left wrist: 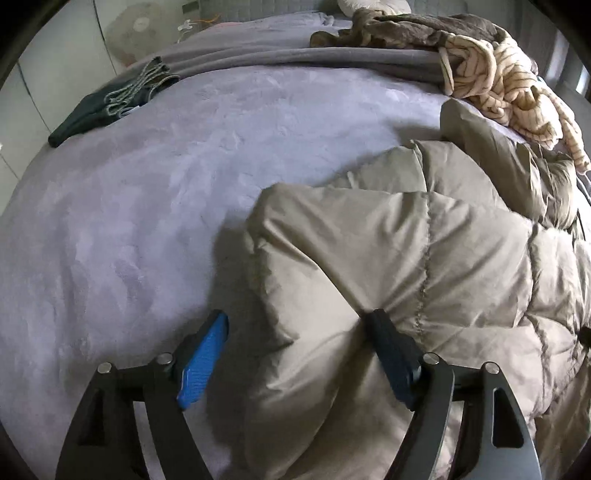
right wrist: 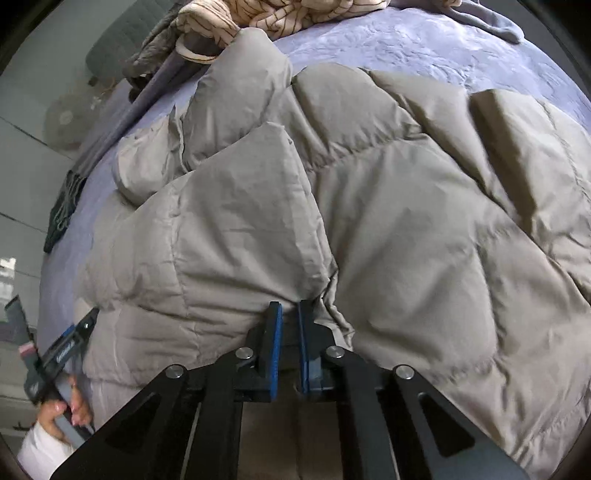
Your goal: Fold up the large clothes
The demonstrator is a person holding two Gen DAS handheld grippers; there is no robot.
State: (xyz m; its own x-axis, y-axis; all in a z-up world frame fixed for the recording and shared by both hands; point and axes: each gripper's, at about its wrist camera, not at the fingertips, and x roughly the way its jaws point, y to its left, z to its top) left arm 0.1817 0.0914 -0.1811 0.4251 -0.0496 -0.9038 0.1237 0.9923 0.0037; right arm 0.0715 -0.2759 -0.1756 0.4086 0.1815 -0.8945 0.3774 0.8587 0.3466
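Note:
A puffy khaki quilted jacket [left wrist: 424, 258] lies crumpled on a lavender bedspread [left wrist: 147, 203]. In the left wrist view my left gripper [left wrist: 299, 332] stands open wide at the jacket's near left edge. Its blue left pad [left wrist: 203, 354] hangs over the bedspread, and its dark right finger [left wrist: 395, 354] dents the padding. In the right wrist view the jacket [right wrist: 406, 221] fills the frame. My right gripper [right wrist: 290, 306] is shut on a thin pinch of jacket fabric, with creases running out from the tips. A hand [right wrist: 70, 410] at the lower left holds the other gripper's handle.
A cream striped garment [left wrist: 509, 92] and a brown one [left wrist: 406, 29] are heaped at the far right of the bed. A dark green folded garment [left wrist: 96, 107] lies at the far left edge. A grey blanket [left wrist: 295, 59] runs across the back. A fan [left wrist: 136, 33] stands beyond the bed.

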